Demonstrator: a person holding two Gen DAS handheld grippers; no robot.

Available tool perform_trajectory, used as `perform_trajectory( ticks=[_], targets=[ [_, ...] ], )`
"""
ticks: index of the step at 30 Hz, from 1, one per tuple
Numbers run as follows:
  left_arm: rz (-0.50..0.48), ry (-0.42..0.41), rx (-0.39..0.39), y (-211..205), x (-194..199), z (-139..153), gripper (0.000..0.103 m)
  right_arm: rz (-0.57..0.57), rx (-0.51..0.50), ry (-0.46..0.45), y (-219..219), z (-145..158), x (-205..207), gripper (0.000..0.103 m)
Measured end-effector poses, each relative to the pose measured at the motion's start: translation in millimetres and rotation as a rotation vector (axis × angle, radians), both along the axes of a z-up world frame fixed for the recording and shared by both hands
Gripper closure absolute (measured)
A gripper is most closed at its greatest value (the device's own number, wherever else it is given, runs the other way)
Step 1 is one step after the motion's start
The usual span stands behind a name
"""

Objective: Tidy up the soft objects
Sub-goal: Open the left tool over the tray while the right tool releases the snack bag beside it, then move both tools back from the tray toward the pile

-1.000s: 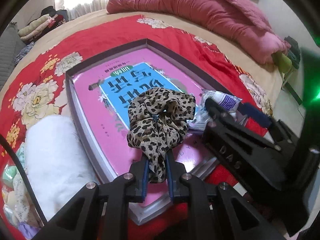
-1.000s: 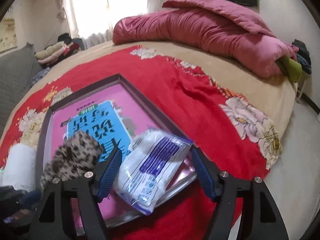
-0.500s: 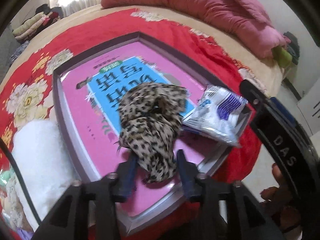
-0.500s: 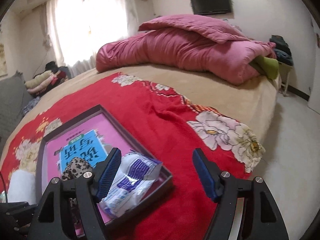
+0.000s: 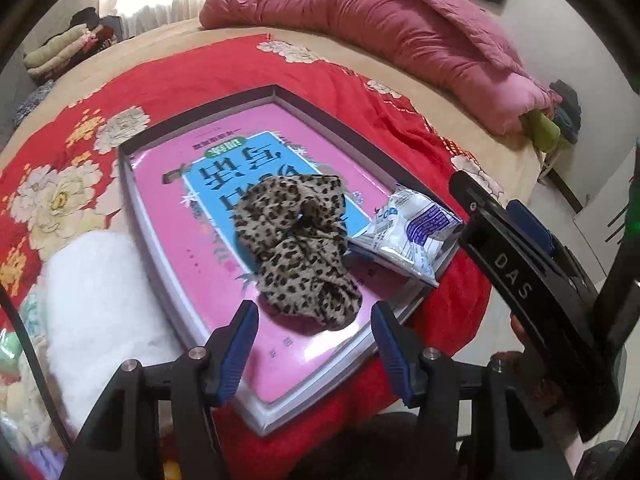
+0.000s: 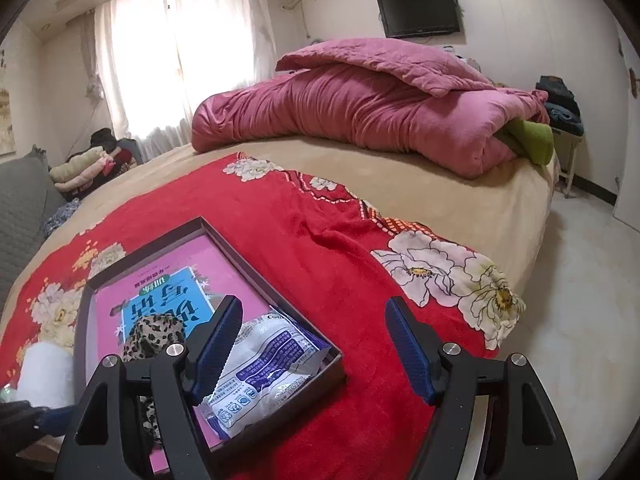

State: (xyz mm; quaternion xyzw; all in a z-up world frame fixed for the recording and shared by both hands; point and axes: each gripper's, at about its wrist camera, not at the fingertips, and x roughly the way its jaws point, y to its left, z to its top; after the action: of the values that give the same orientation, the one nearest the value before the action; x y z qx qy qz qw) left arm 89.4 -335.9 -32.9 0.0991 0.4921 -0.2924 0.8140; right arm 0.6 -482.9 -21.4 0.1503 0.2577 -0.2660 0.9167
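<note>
Daylight floods through the curtained window (image 6: 176, 52), blown out; fisheye edges bend, dark corners

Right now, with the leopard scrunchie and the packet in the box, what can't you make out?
- Leopard scrunchie: right wrist view, near half hidden by the jaws.
- White packet: print too small in both views.
- White fluffy item: left wrist view, cut off at the left edge.
- Box: near corner hidden behind the left gripper.

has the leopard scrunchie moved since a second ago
Yes. The leopard scrunchie hung pinched in the left gripper above the pink book; now it lies slumped on the book's cover, free of the opening jaws.
</note>
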Motion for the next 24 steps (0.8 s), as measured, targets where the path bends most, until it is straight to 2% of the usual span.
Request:
perform_trajectory(
  ticks=[4,8,12,19,24],
  targets=[
    [0.027,0.005,-0.020,13.8,-5.8,9.2,0.045,0.003,-0.005,-0.010,2.6,2.8,-2.5,0.028],
    [0.041,-0.038,-0.006,24.9,-16.5,19.9,0.045,0.020,-0.017,-0.015,9.5,6.8,-3.2,0.028],
    [0.061,-0.028,-0.003,38.0,-28.8,23.8,0.045,0.037,-0.042,-0.018,17.1,12.6,-3.2,0.028],
    [0.089,-0.087,-0.002,76.9,-52.8,40.0,0.045,0.079,-0.074,-0.036,38.2,29.0,-8.1,0.028],
    [0.149,-0.098,-0.005,111.5,-59.1,46.5,0.045,0.144,-0.155,-0.053,68.1,47.6,-8.7,0.028]
  ],
)
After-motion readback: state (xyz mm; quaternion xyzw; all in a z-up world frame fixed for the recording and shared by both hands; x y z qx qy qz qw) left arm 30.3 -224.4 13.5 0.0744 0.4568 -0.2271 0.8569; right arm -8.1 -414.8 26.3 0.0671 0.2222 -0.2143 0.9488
